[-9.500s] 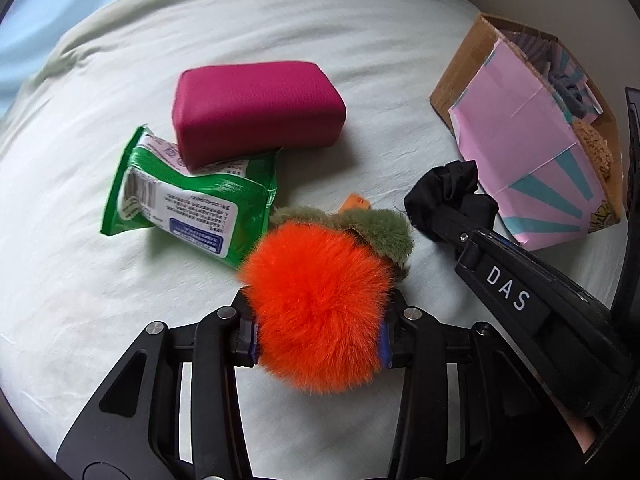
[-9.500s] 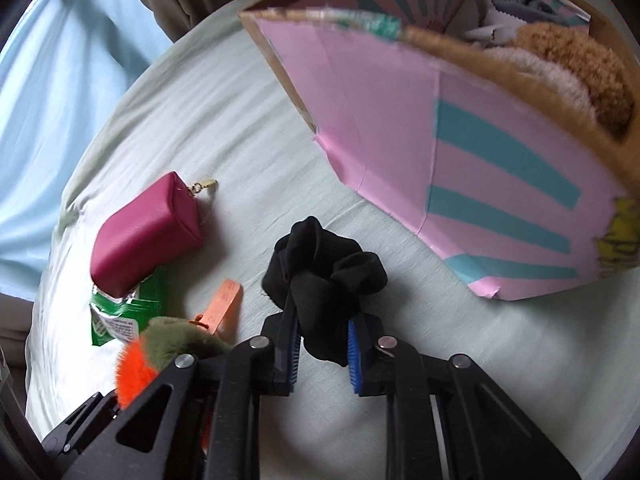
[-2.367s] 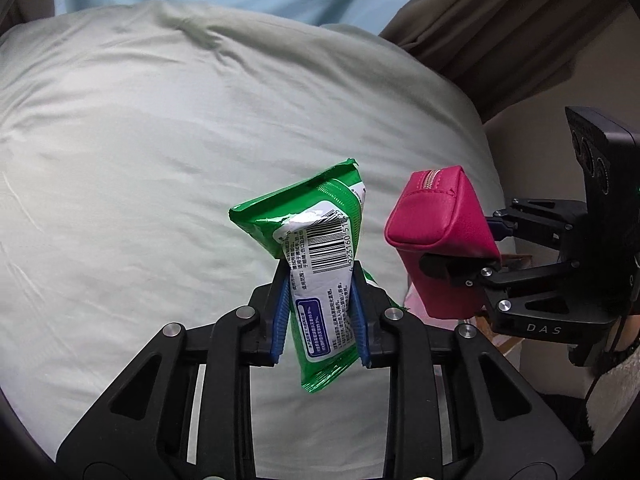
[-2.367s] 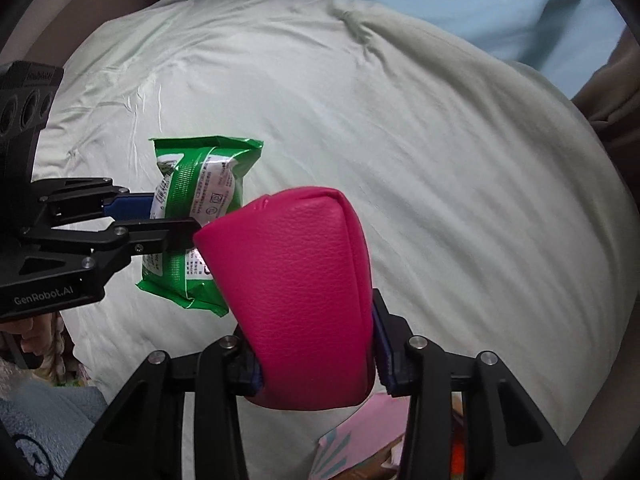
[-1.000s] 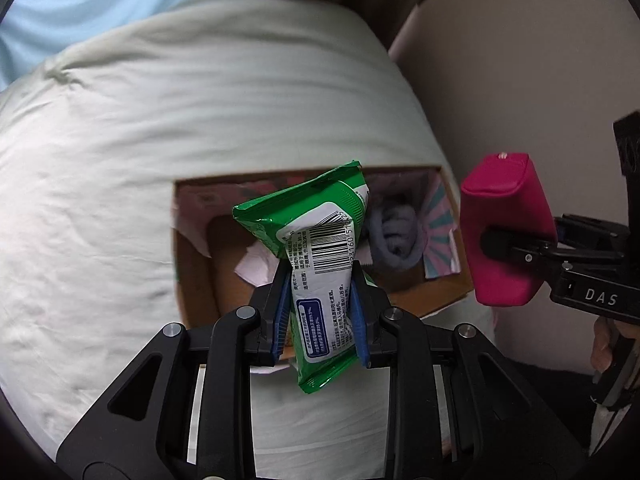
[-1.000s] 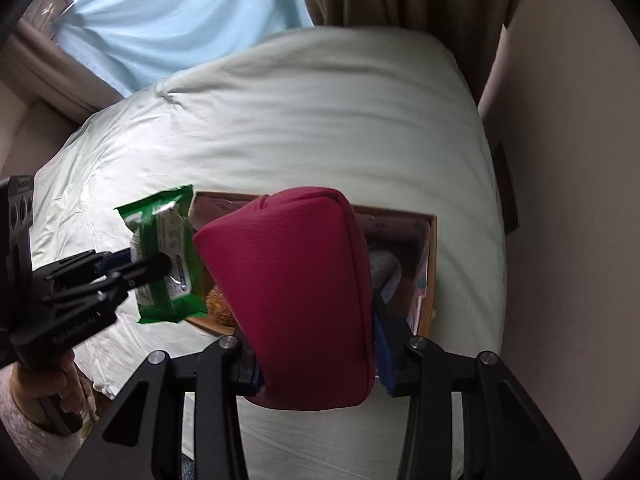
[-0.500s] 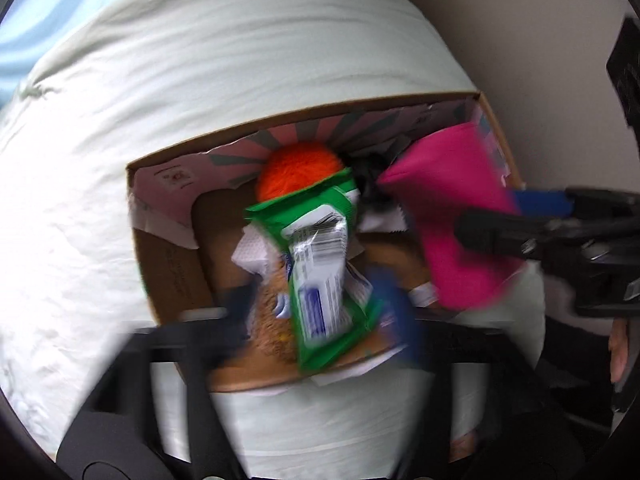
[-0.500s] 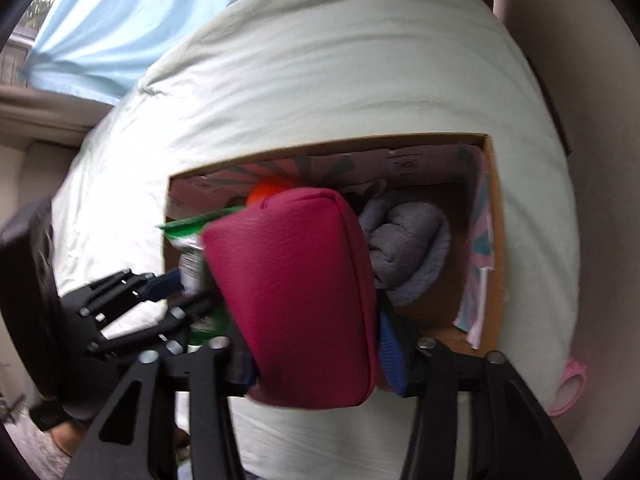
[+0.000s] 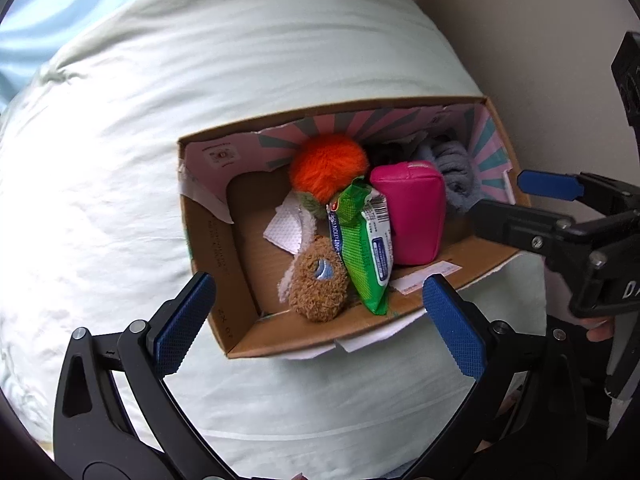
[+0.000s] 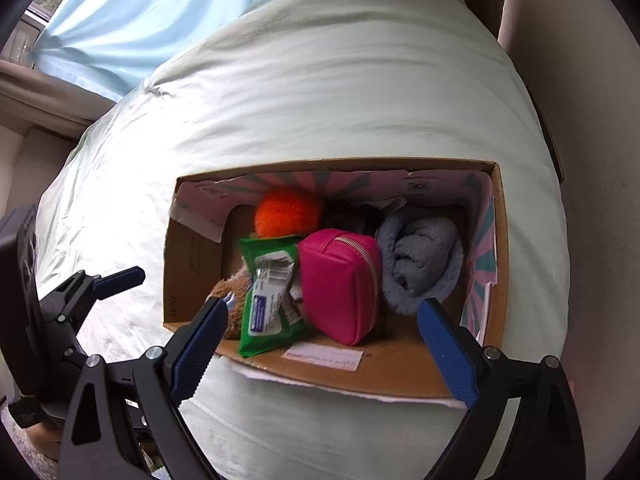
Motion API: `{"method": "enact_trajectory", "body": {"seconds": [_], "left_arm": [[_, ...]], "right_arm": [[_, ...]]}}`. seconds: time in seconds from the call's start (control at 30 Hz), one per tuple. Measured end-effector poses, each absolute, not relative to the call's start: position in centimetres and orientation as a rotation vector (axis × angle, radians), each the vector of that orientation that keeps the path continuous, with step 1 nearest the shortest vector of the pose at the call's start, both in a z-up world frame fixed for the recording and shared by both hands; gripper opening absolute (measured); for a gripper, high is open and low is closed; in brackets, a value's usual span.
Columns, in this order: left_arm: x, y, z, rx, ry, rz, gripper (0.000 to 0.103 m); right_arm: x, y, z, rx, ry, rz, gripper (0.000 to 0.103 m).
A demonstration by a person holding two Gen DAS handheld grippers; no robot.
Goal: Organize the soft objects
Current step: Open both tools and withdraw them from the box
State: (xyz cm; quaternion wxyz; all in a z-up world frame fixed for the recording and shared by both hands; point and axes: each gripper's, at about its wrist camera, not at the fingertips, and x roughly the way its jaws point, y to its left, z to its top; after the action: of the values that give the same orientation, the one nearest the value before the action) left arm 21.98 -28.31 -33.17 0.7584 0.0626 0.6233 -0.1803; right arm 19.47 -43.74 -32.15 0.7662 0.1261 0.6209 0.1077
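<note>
Pale green bedding [image 9: 248, 80] fills both views, with a light blue curtain [image 10: 152, 12] at the far left, and on the bed sits an open cardboard box [image 9: 208, 248] lined with pink and teal stripes. Both tools hang over it with nothing in them. The left hand-held gripper [image 9: 320, 316] has its blue pads spread wide, framing the near edge of the box. The right hand-held gripper [image 10: 324, 344] is just as wide apart, empty too, and in the left view it reaches in from the right side.

Down in the box, it's packed: the pink pouch [image 9: 412, 216] stands on end, touching the green wipes packet [image 9: 362, 240] on its left. Far behind them sits the orange pompom [image 9: 328, 168], and something dark lies beside it, possibly a scrunchie, though it's too shadowed to call. A grey rolled cloth [image 10: 420, 260] fills the right end. A brown plush toy [image 9: 318, 288] lies at the near wall, with white paper [image 9: 286, 232] just beyond it.
</note>
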Motion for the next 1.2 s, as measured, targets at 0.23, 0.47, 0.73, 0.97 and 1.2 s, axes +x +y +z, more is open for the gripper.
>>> {"method": "enact_trajectory", "body": {"seconds": [0.23,0.47,0.73,0.97,1.2], "left_arm": [[20.4,-26.1,-28.6,0.1,1.299,-0.382,0.103],[17.2,-20.9,-20.8,0.02,1.158,-0.346,0.103],[11.5,-13.4,-9.5,0.009,0.854,-0.224,0.103],[7.9,-7.6,-4.0,-0.055,0.69,-0.162,0.103],[5.2,-5.5,-1.6,-0.039,0.592,-0.139,0.103]], "right_arm": [[17.6,-42.3,-27.6,0.24,1.277,0.21,0.094],[14.3,-39.0,-19.2,0.164,1.145,0.184,0.094],[9.3,-33.0,-9.9,0.09,0.907,0.175,0.095],[5.4,-29.4,-3.6,0.086,0.753,0.129,0.095],[2.8,-27.7,-0.9,0.067,0.659,0.066,0.095]]}}
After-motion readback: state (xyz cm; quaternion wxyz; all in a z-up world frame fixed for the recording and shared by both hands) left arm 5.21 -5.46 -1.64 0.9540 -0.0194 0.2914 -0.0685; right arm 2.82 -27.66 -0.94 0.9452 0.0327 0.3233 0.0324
